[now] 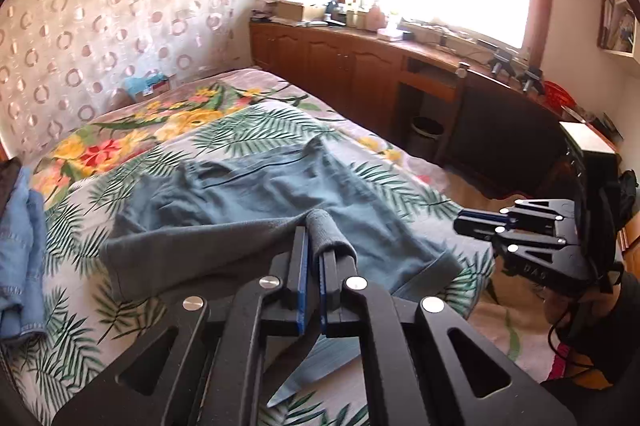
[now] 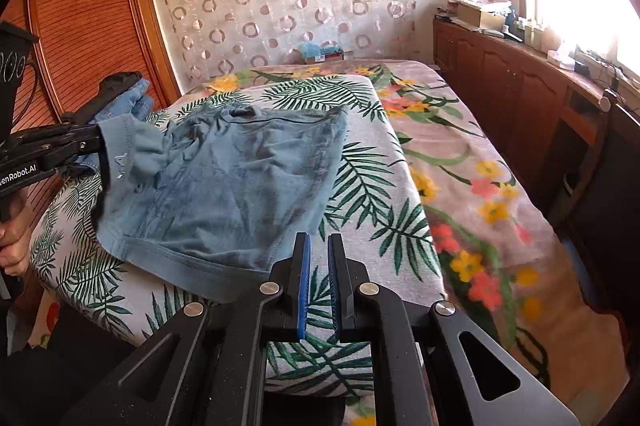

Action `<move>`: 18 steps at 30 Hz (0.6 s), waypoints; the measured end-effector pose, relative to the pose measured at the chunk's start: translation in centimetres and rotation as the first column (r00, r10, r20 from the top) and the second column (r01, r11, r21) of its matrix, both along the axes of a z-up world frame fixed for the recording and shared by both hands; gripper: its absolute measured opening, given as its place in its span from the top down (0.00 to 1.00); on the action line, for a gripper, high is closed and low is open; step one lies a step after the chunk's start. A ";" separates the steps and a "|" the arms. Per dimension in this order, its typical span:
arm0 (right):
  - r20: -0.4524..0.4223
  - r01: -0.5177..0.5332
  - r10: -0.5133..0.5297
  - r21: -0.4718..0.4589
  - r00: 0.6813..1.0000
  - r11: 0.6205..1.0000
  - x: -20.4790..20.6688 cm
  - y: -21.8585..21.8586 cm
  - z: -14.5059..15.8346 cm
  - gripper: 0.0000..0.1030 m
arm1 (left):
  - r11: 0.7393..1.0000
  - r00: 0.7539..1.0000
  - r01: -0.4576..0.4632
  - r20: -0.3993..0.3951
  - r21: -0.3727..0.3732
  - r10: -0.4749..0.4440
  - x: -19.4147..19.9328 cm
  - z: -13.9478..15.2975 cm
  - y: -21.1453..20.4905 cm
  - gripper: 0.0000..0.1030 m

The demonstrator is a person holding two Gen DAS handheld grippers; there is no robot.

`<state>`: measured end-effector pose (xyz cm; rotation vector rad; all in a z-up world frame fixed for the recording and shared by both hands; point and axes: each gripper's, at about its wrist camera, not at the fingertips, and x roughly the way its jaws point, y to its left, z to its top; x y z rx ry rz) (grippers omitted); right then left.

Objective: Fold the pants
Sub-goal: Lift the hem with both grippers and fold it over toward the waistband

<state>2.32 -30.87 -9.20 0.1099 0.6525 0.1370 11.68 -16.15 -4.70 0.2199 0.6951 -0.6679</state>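
Blue-grey pants (image 1: pixel 260 194) lie spread on the leaf-print sheet (image 1: pixel 240 130) of the bed, waistband toward the far end. My left gripper (image 1: pixel 314 238) is shut on one leg's hem, and that cloth drapes over its right finger and hangs lifted off the sheet. From the right wrist view, the left gripper (image 2: pixel 92 138) comes in from the left edge, holding the raised hem above the pants (image 2: pixel 224 186). My right gripper (image 2: pixel 318 250) hovers over the near edge of the pants, jaws nearly together with nothing between them; it also shows as the right gripper (image 1: pixel 459 222) beside the bed.
A pile of folded denim (image 1: pixel 20 246) sits at the bed's left edge, seen as denim (image 2: pixel 136 98) behind the left gripper. A wooden cabinet (image 1: pixel 340 66) with clutter runs under the window. A waste bin (image 1: pixel 426 134) stands below it. A slatted wardrobe (image 2: pixel 80 26) is at left.
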 end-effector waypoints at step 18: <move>-0.011 -0.018 0.018 0.006 1.000 1.000 0.1 0.2 -0.4 0.92 | 0.997 0.997 0.021 -0.074 0.069 -0.016 0.7 -3.3 -1.1 0.74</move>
